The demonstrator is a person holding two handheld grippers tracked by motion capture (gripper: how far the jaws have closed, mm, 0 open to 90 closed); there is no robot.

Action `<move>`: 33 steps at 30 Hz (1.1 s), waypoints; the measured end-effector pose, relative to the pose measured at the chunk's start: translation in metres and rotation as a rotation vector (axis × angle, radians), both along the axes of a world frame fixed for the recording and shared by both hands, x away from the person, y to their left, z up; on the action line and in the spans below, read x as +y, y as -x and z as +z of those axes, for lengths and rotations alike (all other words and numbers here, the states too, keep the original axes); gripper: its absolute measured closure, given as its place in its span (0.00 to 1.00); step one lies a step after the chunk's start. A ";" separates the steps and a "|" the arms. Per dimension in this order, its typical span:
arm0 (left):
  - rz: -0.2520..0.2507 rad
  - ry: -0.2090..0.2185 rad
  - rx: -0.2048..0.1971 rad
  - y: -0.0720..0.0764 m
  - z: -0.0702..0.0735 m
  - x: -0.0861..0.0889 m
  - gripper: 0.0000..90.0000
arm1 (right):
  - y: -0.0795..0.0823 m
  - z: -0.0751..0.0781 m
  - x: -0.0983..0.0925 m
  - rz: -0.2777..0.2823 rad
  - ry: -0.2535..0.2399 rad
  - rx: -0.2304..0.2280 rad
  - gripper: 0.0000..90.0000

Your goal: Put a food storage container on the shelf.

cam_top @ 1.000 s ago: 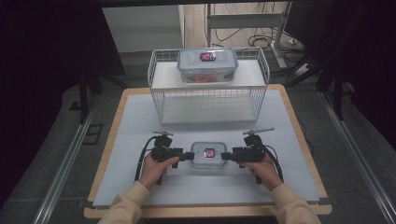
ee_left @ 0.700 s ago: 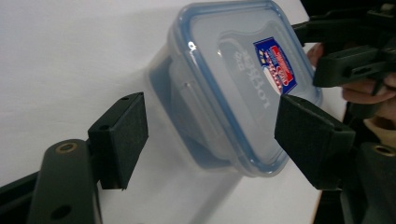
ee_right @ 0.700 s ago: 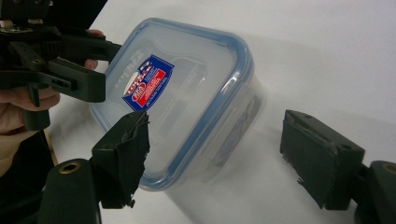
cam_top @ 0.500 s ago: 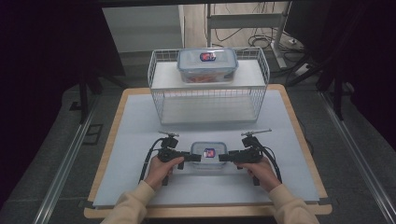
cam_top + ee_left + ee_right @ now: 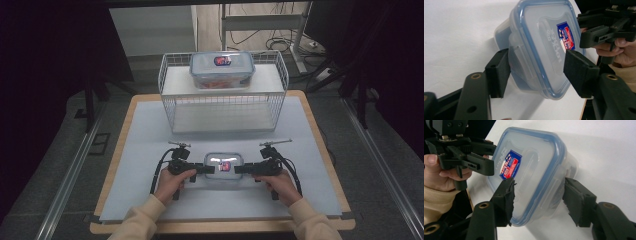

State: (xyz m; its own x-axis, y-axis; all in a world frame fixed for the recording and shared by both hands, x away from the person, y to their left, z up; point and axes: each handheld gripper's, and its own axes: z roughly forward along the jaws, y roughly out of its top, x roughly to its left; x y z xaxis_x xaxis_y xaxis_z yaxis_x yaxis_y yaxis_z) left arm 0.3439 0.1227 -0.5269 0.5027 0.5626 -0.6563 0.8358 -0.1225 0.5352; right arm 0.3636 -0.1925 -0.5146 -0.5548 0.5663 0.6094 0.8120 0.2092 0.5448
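A pale, matte sheet covers a wood-edged table (image 5: 107, 165), with dark floor and cables beyond it. Near the front of that sheet a small clear plastic container (image 5: 223, 165) is seen, rectangular with rounded corners, its lid rimmed in blue and marked with a red-and-blue label. It is flanked at its two short ends by black, blocky tools. The left gripper (image 5: 207, 169) is set over one end; its jaws have just been closing, the container's end and latch flap lie between them, and the left pad appears to touch the flap, though a firm grip cannot be told. The right gripper (image 5: 241, 169) is placed likewise at the opposite end, its jaws also just closing, the pads close to or touching the plastic. Farther back a white wire basket (image 5: 223, 107) is stood, and a larger clear container (image 5: 222, 69) with reddish contents is rested on its flat top.
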 end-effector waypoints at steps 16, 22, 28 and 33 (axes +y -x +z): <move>-0.018 -0.002 -0.070 0.013 0.005 0.005 0.55 | 0.012 0.004 -0.005 0.001 -0.023 -0.034 0.59; -0.025 0.003 -0.091 0.019 0.006 0.007 0.58 | 0.016 0.004 -0.006 -0.001 -0.036 -0.034 0.59; -0.029 -0.002 -0.101 0.022 0.006 0.007 0.59 | 0.017 0.003 -0.007 -0.001 -0.044 -0.046 0.59; -0.018 -0.004 -0.107 0.022 0.007 0.006 0.59 | 0.018 0.003 -0.007 -0.009 -0.049 -0.047 0.59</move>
State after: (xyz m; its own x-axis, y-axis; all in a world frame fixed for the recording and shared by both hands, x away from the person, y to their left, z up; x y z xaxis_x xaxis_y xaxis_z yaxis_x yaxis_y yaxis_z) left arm 0.3215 0.1287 -0.5202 0.5803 0.5553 -0.5958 0.7712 -0.1396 0.6210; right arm 0.3459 -0.1995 -0.5117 -0.5785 0.5416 0.6098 0.7870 0.1741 0.5919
